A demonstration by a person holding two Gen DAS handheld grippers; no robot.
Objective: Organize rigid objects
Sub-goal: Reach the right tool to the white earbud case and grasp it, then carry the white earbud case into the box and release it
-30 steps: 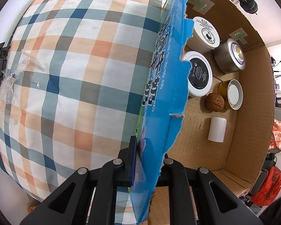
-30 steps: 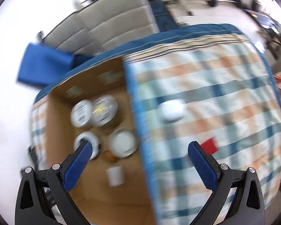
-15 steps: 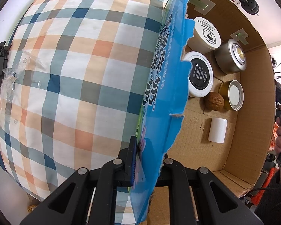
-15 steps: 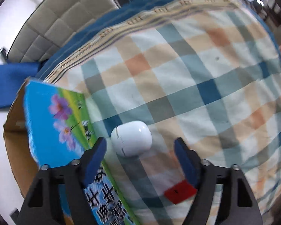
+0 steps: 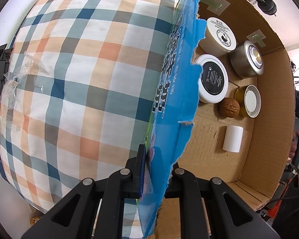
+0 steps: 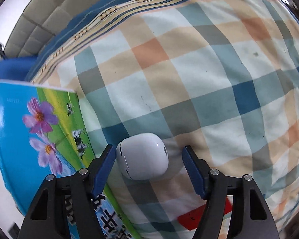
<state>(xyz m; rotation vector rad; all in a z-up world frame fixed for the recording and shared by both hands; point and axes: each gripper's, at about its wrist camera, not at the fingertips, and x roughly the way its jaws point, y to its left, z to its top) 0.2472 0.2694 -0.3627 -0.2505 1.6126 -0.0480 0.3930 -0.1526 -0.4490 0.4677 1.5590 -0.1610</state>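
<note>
The left tool was pinching the torn blue-printed wall of a cardboard box, its jaws pressed together on the thin, ragged-edged card. To the right of that tool, inside the box, stood a round white jar with a black lid, a cream tub, a brushed metal tin, a wrinkled brown walnut, a gold-sided jar with a white lid and a plain white cylinder. To its left spread the soft checked bedcover.

The right tool had just been closing, and its blue pads stood either side of a smooth, glossy white egg-shaped case lying on the cover; the left pad was at the case's side, the right pad clearly apart from it. Below the right finger lay a flat red square.
</note>
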